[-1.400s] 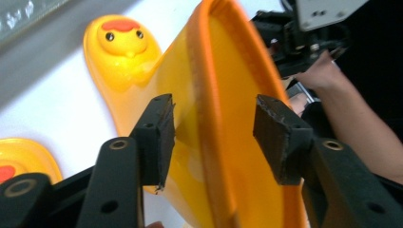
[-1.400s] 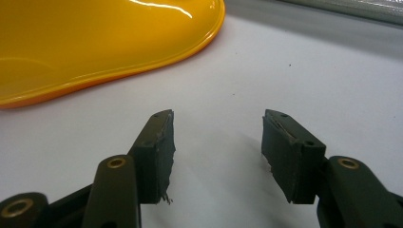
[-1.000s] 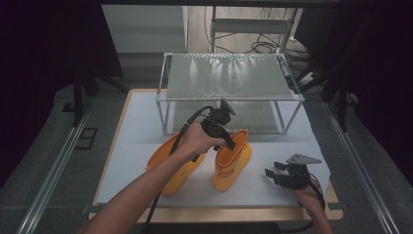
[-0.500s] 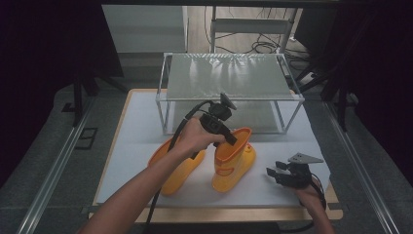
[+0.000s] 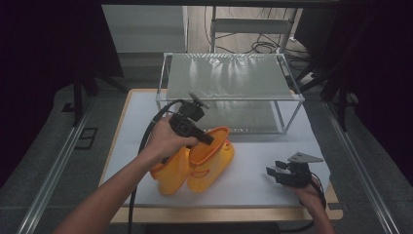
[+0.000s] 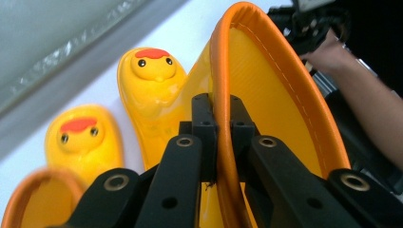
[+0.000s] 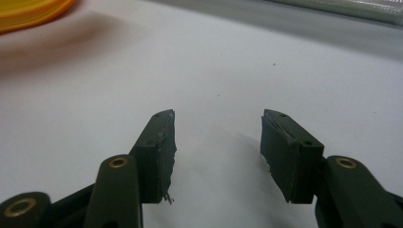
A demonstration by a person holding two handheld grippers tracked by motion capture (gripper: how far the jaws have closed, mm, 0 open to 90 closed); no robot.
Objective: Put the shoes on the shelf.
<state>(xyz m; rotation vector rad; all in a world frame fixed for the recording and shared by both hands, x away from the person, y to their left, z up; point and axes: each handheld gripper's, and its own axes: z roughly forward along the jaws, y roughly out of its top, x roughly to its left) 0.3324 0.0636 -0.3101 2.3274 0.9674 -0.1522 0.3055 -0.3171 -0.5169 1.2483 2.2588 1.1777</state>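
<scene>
Left gripper [image 6: 221, 142] is clamped on the orange-trimmed cuff of the right-hand duck rain boot [image 5: 209, 161], one jaw inside the shaft, one outside, pinching the rim tight. That boot sits directly under the gripper, leaning against its partner, the second duck boot [image 5: 170, 170], which lies just to the gripper's near-left side. Ahead of the jaws, the duck face on the toe [image 6: 153, 66] points away toward the clear-framed rack [image 5: 292, 97]. Right gripper [image 7: 217, 152] rests low over the white mat [image 7: 228, 61], jaws spread wide with nothing between them, well off to the side of the boots. This looks like the lifting step for the first boot. Next move likely calls for raising it clear of its partner without dragging that one along, then carrying it forward toward the rack
</scene>
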